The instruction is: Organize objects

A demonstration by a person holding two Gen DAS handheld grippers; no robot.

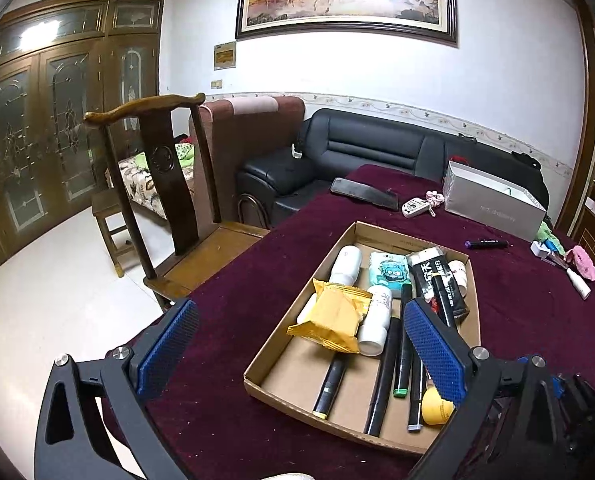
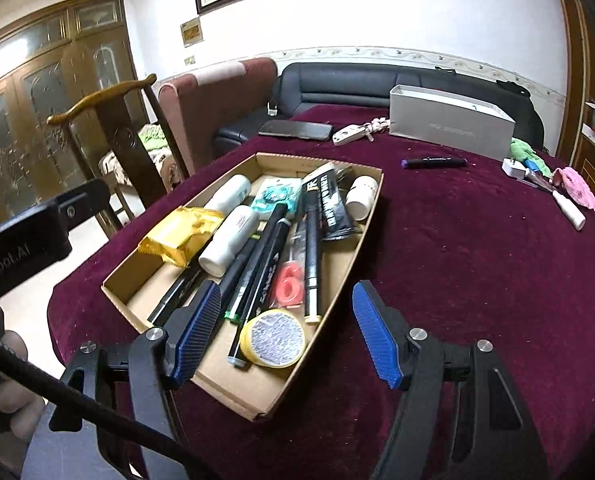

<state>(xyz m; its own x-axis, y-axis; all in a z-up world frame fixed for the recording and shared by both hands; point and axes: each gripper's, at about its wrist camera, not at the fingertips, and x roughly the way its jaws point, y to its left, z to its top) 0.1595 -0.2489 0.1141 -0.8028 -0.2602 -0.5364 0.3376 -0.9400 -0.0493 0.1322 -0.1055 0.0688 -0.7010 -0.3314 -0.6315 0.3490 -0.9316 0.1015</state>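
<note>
A shallow cardboard tray sits on the dark red tablecloth. It holds a yellow snack packet, white bottles, several black markers, a black tube and a round yellow tin. My left gripper hovers wide open over the tray's near end, holding nothing. My right gripper is open too, straddling the tray's near right wall without touching it. A purple-capped marker lies loose beyond the tray.
At the back of the table are a grey box, a key fob and a black phone. A white charger, a pink cloth and a small white tube lie far right. A wooden chair stands left.
</note>
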